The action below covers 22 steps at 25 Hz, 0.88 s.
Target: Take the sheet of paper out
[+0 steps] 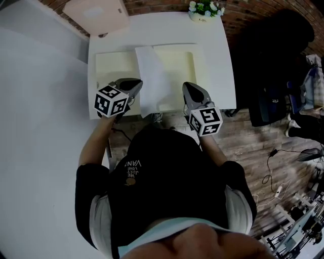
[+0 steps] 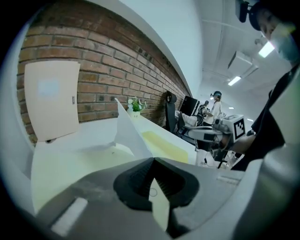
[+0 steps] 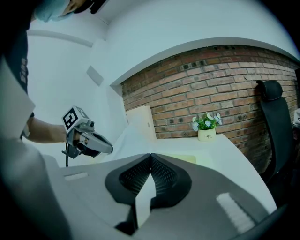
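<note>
A: While the sheet [image 1: 154, 76] is tented like that, where exactly is it?

B: Middle of the open folder [image 1: 114, 68], on the bench [image 1: 212, 60]. Its left side stands up in a peak and the rest lies over the folder's right page. Not out yet.

A: Who has it?

B: Left gripper [image 1: 136, 84]. Its fingers [image 2: 136, 178] are closed on a thin pale edge, and the sheet's ridge runs straight down into them. The right gripper [image 1: 188, 86] is clamped too, on a thin white edge at the folder's near right. My read is that it's the folder, held as an anchor. Can't fully rule out a corner of the sheet.

A: How to run the pull?

B: Judgement only. Left draws up and toward the body, along the sheet's plane, slow, no twist. With a one-edge grip and a tent, it will likely crease or tear if yanked sideways. Right holds the folder low so it doesn't ride up with the sheet.

A: Risks?

B: Sheet slipping out of a thin pinch, or the folder lifting off the bench. The plant [image 1: 202, 11] at the far edge is well apart, no issue.

A: Done when?

B: Whole sheet clear of the folder.
</note>
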Motion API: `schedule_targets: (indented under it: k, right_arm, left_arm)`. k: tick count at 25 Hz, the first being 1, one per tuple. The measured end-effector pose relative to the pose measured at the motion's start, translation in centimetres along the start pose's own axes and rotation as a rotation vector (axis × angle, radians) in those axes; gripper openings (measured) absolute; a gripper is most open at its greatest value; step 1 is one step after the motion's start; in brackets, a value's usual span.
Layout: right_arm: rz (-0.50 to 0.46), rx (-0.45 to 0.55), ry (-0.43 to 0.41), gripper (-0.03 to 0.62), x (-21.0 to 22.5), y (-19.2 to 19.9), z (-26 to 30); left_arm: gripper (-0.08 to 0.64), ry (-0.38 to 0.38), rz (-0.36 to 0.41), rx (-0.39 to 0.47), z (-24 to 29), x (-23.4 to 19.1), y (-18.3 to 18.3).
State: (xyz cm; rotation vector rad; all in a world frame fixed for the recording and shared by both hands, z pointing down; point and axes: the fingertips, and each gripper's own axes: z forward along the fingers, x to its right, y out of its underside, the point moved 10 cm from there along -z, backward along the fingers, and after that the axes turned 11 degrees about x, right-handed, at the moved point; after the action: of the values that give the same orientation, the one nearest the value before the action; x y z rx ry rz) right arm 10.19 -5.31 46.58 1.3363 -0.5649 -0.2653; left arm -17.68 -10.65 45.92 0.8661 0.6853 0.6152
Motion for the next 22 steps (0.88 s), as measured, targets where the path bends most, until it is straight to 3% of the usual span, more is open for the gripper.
schedule_targets:
  k: [9,22]
  right_arm:
    - [-0.001,0.005,-0.035,-0.001,0.0,0.1,0.5]
    - [0.033,0.036,-0.042,-0.001,0.6,0.1,0.4]
  left_arm:
    - [0.000,-0.016,0.167,-0.006,-1.4,2.4,-1.5]
    - [0.000,0.015,0.354,0.078,-4.3,5.6,-4.7]
